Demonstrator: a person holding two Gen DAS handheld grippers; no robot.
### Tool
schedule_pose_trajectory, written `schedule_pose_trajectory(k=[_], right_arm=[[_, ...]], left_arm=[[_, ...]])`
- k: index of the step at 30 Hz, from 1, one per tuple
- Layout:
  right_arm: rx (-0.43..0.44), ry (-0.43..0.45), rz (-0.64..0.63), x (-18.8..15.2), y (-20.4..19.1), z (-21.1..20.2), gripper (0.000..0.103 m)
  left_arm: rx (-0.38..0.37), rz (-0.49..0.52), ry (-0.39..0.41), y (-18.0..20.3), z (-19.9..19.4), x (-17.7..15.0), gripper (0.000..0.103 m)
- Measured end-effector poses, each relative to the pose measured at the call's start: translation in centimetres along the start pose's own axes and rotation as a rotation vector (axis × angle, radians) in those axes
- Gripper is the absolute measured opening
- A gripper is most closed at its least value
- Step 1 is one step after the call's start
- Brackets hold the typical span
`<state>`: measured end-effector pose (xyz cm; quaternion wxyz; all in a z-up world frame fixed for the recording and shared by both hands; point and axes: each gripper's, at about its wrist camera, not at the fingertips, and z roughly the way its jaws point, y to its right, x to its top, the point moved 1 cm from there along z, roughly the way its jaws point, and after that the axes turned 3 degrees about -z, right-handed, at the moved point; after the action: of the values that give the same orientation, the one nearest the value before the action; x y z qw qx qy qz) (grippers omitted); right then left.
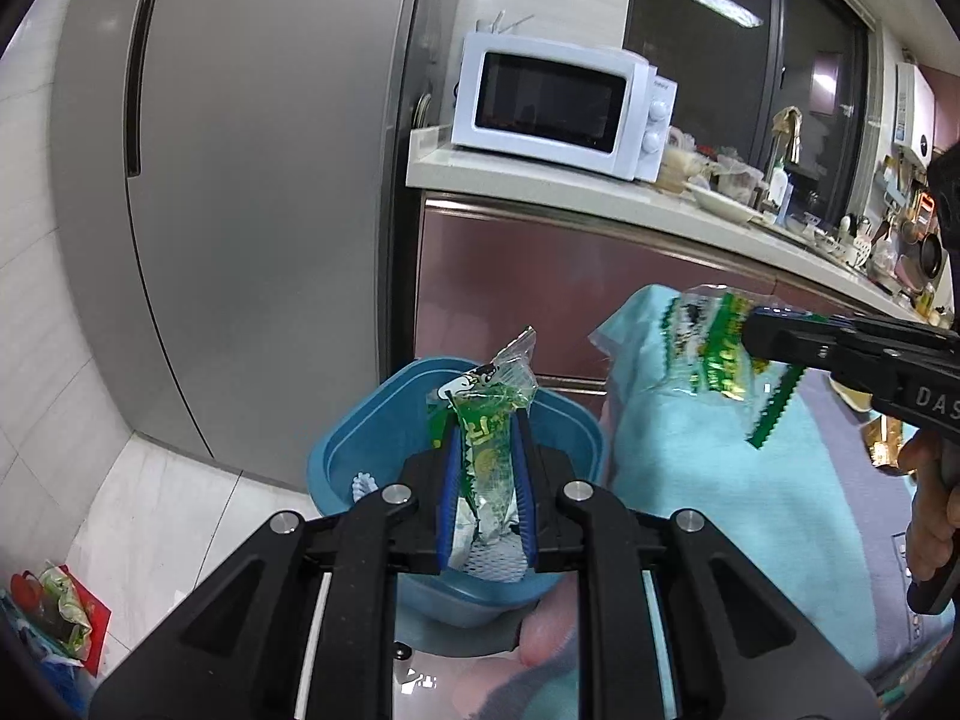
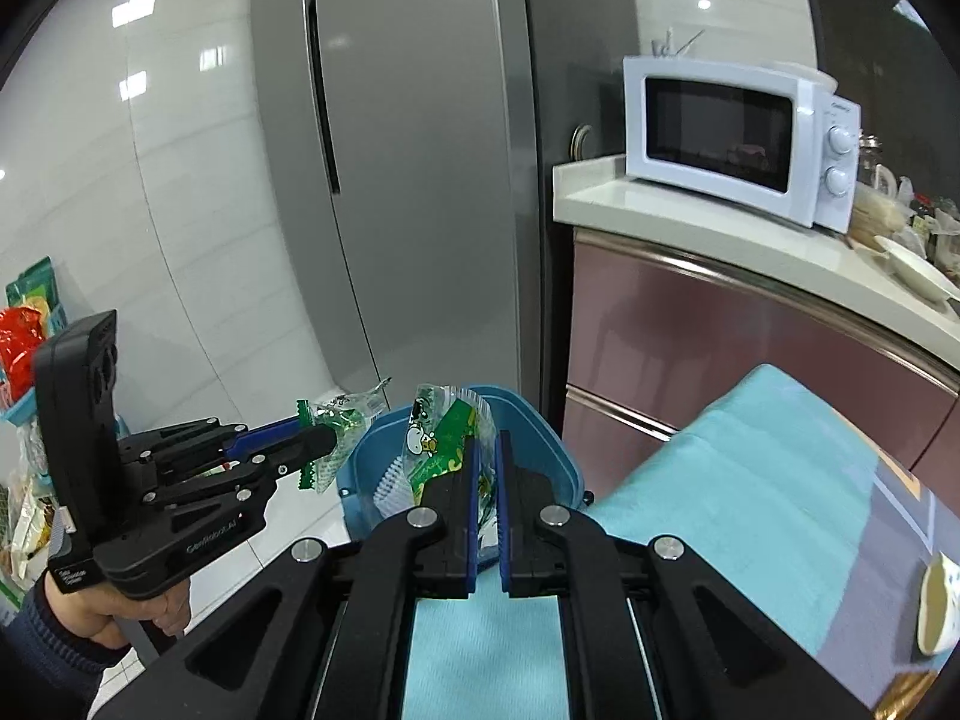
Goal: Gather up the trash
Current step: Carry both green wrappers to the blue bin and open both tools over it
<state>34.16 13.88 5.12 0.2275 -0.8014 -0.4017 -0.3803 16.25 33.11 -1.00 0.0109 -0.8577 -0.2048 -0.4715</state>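
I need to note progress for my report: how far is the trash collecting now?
Done: a white paper cup liner already lies in the blue bin. In hand: the left tongs grip a green wrapper, and the right tongs grip another green wrapper; both are near the bin, not yet dropped. Left: release both; more packaging lies on the floor.
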Motion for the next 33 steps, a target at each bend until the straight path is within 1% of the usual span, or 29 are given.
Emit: schedule_pose_trajectory(k=[6, 11, 15, 23, 28, 33], right_arm=[[-0.002, -0.087, 0.002, 0.6, 0.7, 4.5, 0.004], [-0.004, -0.137, -0.005, 1.0, 0.8, 7.0, 0.004], [-0.009, -0.177, -0.016, 1.4, 0.8, 9.1, 0.004], [-0.029, -0.285, -0.023, 1.0, 1.4, 13.7, 0.004], [-0.031, -0.324, -0.026, 0.8, 1.5, 15.3, 0.004], [-0.014, -0.371, -0.027, 1.0, 1.7, 17.0, 0.004]], left_arm=[[0.018, -0.001, -0.040, -0.7, 3.9, 0.5, 0.016], [0.030, -0.006, -0.065, -1.4, 6.1, 0.4, 0.016], [0.034, -0.005, -0.102, -1.9, 8.4, 0.1, 0.017], [0.046, -0.015, -0.148, -2.2, 12.2, 0.1, 0.017], [0.056, -0.015, -0.173, -2.2, 14.0, -0.7, 0.017], [0.069, -0.007, -0.208, -1.6, 15.8, -1.2, 0.017]])
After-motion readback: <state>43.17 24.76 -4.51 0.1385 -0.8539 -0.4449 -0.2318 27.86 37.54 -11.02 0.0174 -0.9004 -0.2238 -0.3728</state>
